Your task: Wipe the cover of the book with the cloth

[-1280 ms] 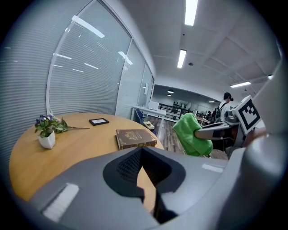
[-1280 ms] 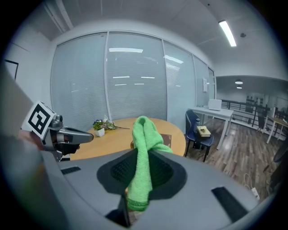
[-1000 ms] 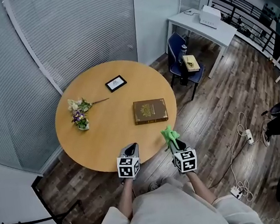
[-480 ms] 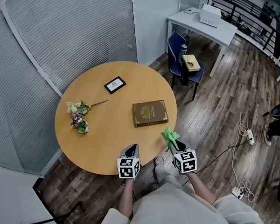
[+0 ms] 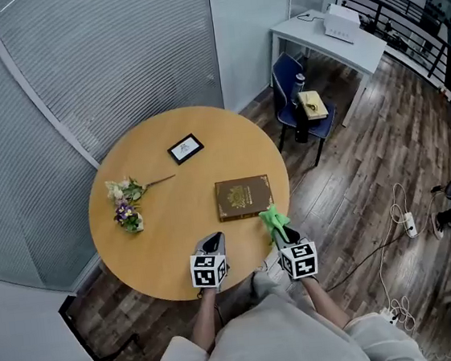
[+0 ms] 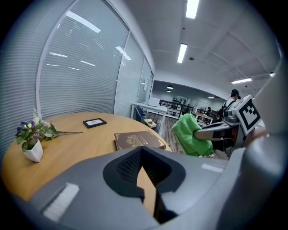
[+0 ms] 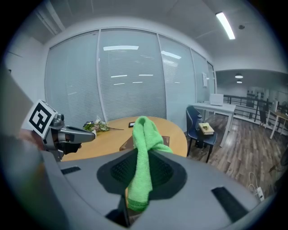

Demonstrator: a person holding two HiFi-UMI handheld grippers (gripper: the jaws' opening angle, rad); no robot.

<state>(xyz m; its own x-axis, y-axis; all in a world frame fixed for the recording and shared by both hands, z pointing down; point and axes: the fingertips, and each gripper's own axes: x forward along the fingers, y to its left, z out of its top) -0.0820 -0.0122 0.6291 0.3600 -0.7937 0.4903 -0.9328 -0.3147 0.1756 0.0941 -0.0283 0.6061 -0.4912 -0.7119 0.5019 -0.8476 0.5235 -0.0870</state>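
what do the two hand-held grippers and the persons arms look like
The left hand-held gripper and right hand-held gripper are grey moulded shells with dark ribbed pads inside the jaws. Each carries a white cube printed with black square markers. No cables show. The person wears a light grey top whose sleeves leave the forearms bare.

Round wooden desk (image 5: 162, 231) under and ahead of the left claw (image 5: 210, 240). Beyond it, curved glass wall (image 5: 252, 19) covered by closed white blinds (image 5: 114, 59). Dark plank floor (image 5: 360, 152) right of the right claw (image 5: 283, 234), with power strip (image 5: 409, 226) and cables (image 5: 392, 197) lying there. Farther ahead and right, blue chair (image 5: 285, 76) beside a white table (image 5: 314, 34). Overhead, ceiling strip lights (image 6: 182, 53) lit.
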